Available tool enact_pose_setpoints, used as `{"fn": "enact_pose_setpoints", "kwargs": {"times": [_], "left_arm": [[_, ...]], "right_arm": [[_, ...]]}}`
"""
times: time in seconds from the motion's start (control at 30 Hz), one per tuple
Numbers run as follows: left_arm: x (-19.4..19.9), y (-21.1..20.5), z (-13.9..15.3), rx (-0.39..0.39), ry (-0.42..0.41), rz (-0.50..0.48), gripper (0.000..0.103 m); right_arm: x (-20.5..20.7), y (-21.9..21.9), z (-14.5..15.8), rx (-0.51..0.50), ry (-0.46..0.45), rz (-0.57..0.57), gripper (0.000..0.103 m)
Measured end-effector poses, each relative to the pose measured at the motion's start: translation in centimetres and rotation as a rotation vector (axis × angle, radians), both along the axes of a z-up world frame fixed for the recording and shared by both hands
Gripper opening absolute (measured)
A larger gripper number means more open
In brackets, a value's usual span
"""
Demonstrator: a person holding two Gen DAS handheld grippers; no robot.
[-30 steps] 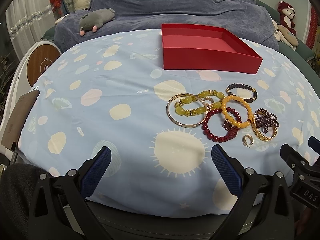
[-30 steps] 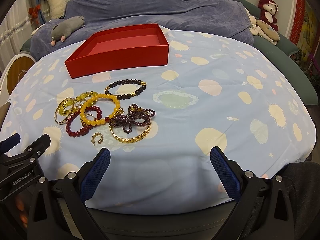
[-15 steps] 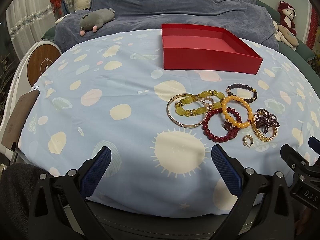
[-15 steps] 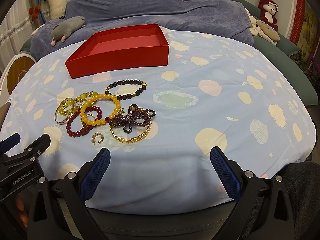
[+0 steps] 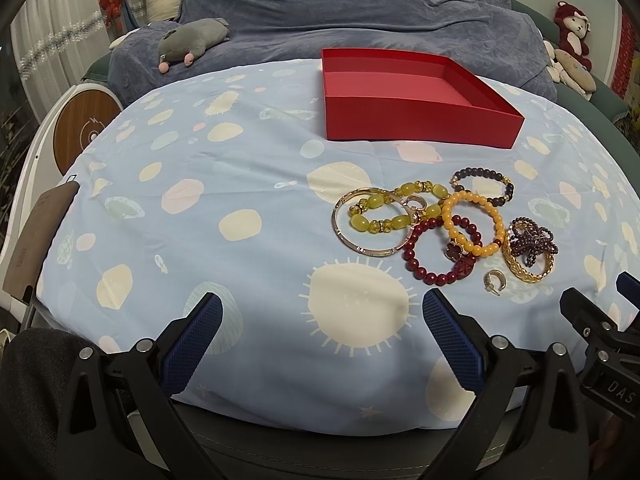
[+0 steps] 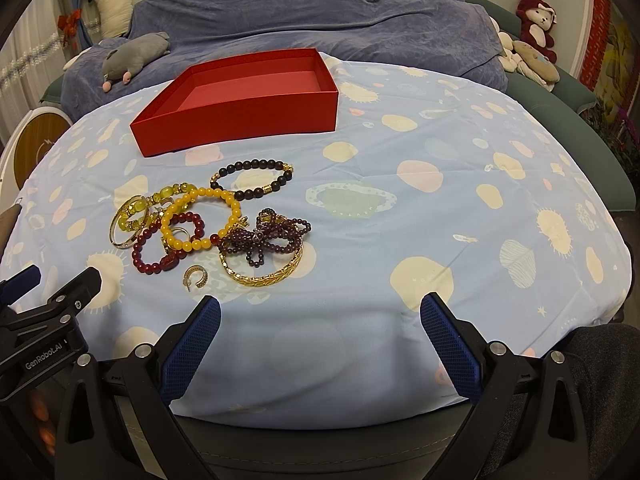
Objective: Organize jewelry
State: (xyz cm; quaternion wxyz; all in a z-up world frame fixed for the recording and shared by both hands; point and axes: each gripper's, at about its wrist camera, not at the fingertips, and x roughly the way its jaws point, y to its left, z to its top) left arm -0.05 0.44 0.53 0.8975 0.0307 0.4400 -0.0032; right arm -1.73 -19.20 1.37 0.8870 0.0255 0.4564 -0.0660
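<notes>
Worktop under a spotted blue cloth [image 5: 240, 184], with an empty red box [image 5: 408, 128] at the far side. The tangled bracelet pile [image 6: 212, 232] lies just before it. Left claw [image 5: 320, 336] and right claw [image 6: 320, 336] hover wide, empty. Best start: lift the loose black-bead bracelet [image 6: 252, 180] alone.

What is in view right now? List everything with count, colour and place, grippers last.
red box: 1, red, open, nothing in it, far side of cloth
beaded bracelets: 5, dark, orange, dark red, yellow-green, purple; heaped in front of the box
gold bangles: 2, thin ring at the heap's left end, braided under the purple one
hoop earring: 1, gold, heap's near edge
cloth: 1, pale blue, spotted
blanket: 1, grey-blue, behind
plush toys: grey on the blanket, red far right
left gripper: open, nothing held
right gripper: open, nothing held
</notes>
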Motion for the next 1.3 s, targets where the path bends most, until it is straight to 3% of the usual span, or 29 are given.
{"fn": "enact_pose_setpoints", "kwargs": {"times": [1.3], "left_arm": [[-0.16, -0.23, -0.13, 0.017, 0.001, -0.009, 0.096]], "right_arm": [[0.22, -0.75, 0.49, 0.021, -0.006, -0.029, 0.096]]}}
